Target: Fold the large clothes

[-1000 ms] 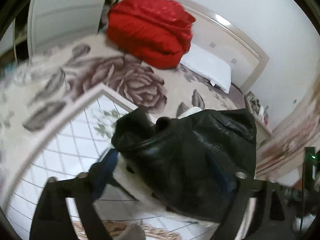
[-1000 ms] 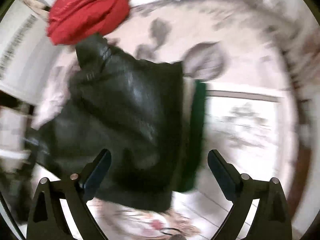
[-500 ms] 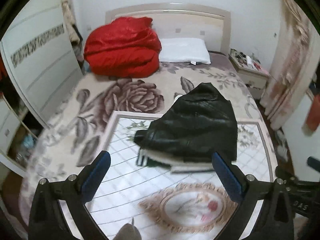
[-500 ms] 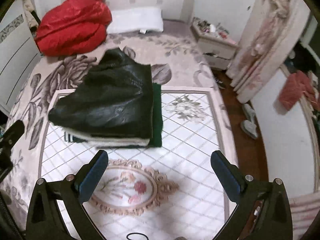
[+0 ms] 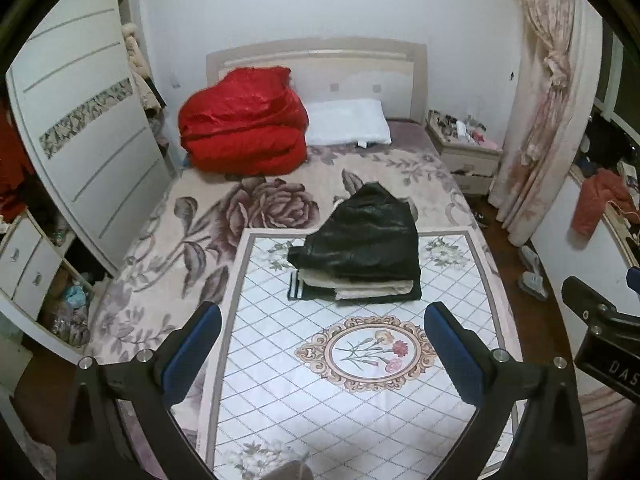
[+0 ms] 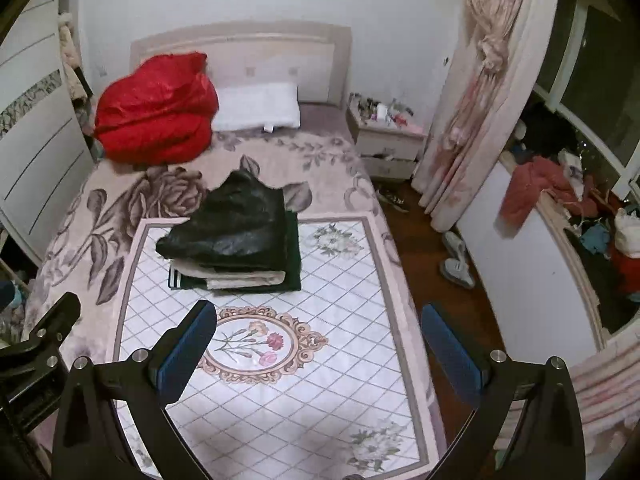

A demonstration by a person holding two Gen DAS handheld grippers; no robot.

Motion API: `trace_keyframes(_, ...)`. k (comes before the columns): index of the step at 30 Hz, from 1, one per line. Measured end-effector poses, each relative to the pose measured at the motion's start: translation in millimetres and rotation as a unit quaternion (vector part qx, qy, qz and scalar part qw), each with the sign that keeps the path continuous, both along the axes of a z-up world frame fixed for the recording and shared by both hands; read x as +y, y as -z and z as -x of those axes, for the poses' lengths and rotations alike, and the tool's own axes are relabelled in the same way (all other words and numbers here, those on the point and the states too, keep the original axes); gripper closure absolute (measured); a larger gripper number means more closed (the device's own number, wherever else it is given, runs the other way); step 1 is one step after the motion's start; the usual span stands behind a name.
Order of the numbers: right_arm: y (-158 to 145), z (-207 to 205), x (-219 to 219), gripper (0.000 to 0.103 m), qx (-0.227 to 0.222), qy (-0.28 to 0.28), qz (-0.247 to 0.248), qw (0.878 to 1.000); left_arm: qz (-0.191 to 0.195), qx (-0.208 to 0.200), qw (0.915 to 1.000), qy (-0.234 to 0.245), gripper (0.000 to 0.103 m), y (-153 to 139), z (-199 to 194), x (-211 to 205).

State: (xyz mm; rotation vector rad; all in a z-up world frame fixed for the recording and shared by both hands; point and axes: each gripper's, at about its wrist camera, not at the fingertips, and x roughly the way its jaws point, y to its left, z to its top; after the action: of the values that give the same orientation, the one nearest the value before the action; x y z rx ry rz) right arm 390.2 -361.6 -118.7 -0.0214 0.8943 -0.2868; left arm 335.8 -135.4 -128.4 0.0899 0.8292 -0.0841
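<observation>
Jaws of both grippers spread, empty, pulled farther back; black jacket (image 5: 362, 236) folded atop pile (image 5: 356, 284), unmoved

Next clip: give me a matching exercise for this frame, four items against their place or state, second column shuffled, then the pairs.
Column one:
1. black leather jacket
2. red quilt
3. white pillow
4. left tool

Column two:
A. bundled at the head of the bed, on the wardrobe side
B. open, holding nothing, hanging over the white patterned mat
C. folded, on top of a stack of folded clothes
D. lying flat against the headboard, next to the nightstand side

Pairs: 1-C, 2-A, 3-D, 4-B
</observation>
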Motion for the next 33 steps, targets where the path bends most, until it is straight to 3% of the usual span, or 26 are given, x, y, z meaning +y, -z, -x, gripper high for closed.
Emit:
trace_keyframes(8, -70, 68, -4, 0.000, -0.029, -0.010, -0.009, 0.999, 0.005, -0.017, 0.9998, -0.013, 0.000, -52, 49, 2)
trace_keyframes(14, -108, 107, -9, 0.000, -0.055, -0.019, -0.011, 0.998, 0.017, -0.021, 0.9995, -0.016, 0.000, -70, 75, -2)
trace_keyframes(24, -142, 128, -11, 0.000, -0.081, -0.029, -0.008, 0.996, 0.019, -0.049, 0.9983, -0.023, 0.000, -89, 100, -9)
trace_keyframes(33, -152, 134, -12, 0.000, -0.089, -0.043, -0.015, 0.995, 0.023, -0.071, 0.9966, -0.036, 0.000, -99, 111, -9)
